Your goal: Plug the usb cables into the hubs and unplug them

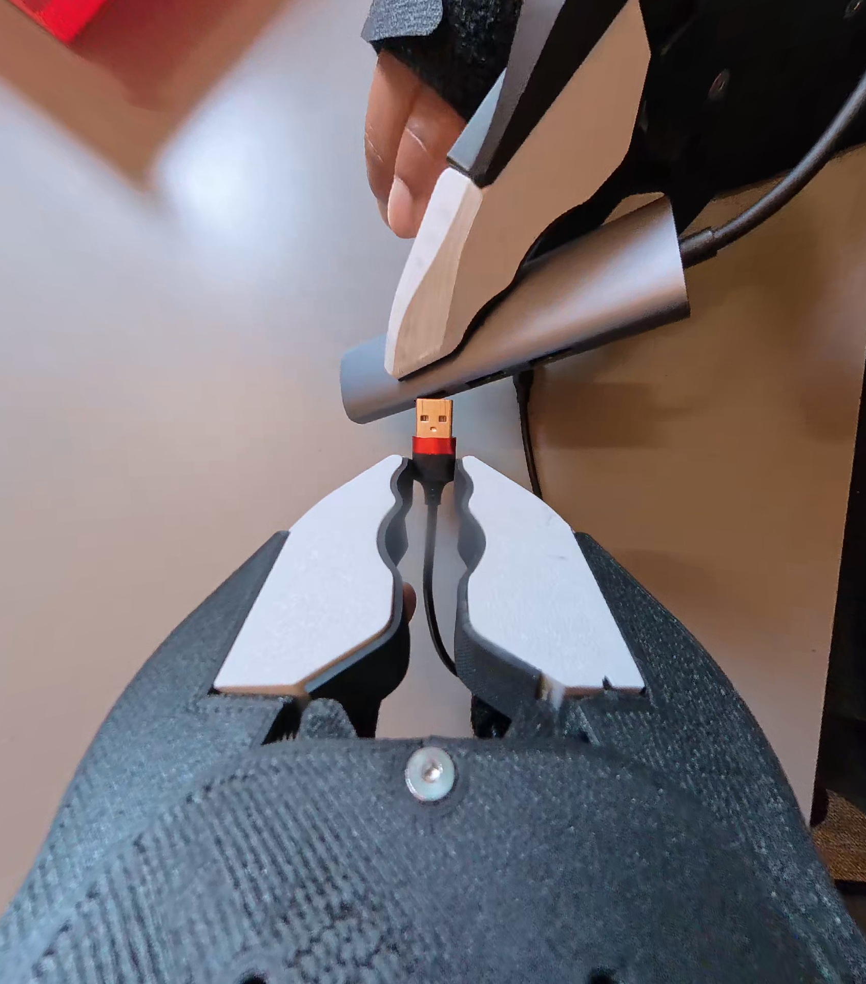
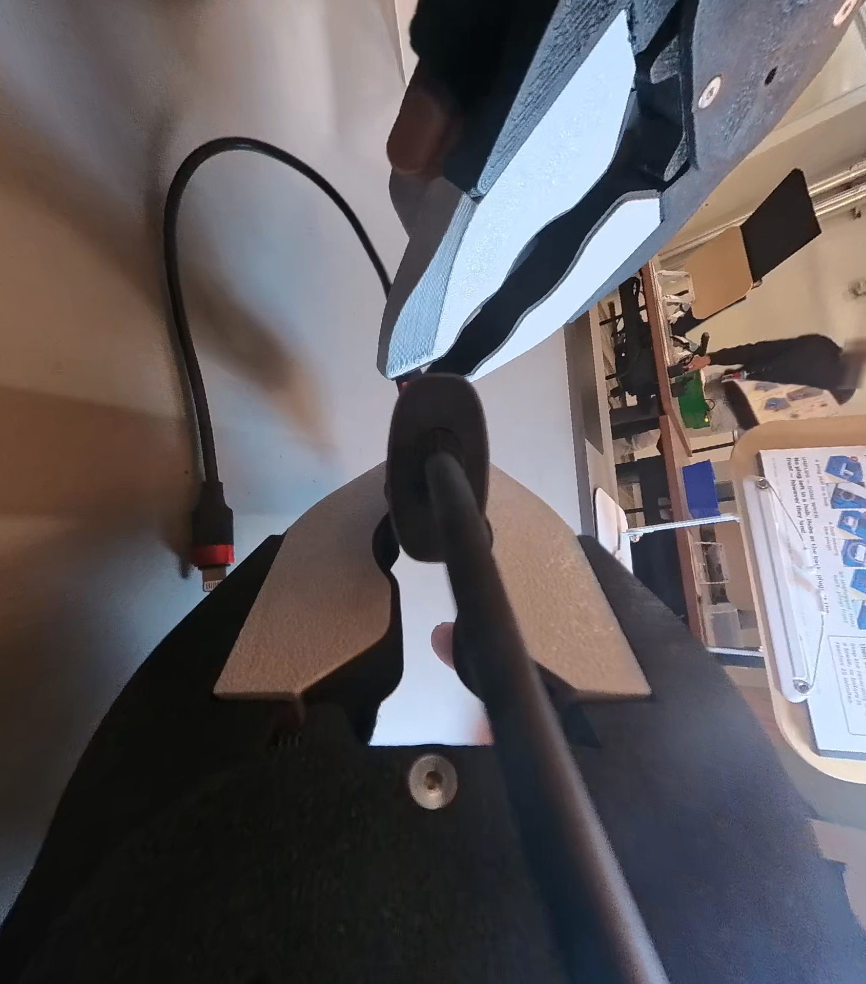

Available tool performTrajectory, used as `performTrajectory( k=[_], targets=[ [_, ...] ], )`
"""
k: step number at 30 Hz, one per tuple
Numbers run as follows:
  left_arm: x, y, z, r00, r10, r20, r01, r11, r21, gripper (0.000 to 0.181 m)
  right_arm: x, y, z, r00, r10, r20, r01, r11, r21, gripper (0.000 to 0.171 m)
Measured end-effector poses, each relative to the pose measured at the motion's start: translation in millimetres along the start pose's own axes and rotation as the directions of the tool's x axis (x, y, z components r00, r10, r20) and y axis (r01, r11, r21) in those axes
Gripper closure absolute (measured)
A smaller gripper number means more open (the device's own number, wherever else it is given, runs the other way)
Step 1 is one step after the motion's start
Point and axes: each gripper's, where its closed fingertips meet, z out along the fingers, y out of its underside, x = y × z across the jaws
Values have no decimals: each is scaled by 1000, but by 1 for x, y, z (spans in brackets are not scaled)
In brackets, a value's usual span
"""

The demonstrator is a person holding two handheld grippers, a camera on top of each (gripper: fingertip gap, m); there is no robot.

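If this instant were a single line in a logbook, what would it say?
left claw: shut on USB plug | right claw: shut on grey hub | plug tip at hub's port edge, not seated | both above table

Printed instruction sheet (image 2: pixel 841 596); wording withheld

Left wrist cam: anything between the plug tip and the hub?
Nothing. In the left wrist view the gold plug, held by the left gripper, sits right at the hub edge, with no object between.

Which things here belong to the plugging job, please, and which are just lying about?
In use:
- USB plug
- grey hub
- left hand-held gripper
- right hand-held gripper

Lying about:
- instruction sheet
- red thing
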Motion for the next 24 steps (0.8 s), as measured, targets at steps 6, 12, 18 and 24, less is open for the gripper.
performTrajectory(
  k=[6, 12, 18, 24],
  targets=[
    [6, 2, -2, 991, -82, -108, 84, 996, 10, 166, 0, -6, -1, 997, -70, -30, 70, 998, 0, 152],
    [8, 5, -1, 975, -149, -167, 148, 989, -16, 166, -1, -7, 0, 987, -149, -56, 147, 989, -31, 152],
    [13, 5, 0, 959, -174, -224, 172, 985, -31, 166, -5, -10, -1, 982, -180, -49, 179, 983, -24, 152],
    [23, 6, -5, 926, -192, -324, 205, 979, 7, 167, -11, -22, -5, 987, -159, -26, 160, 986, 50, 154]
  ],
)
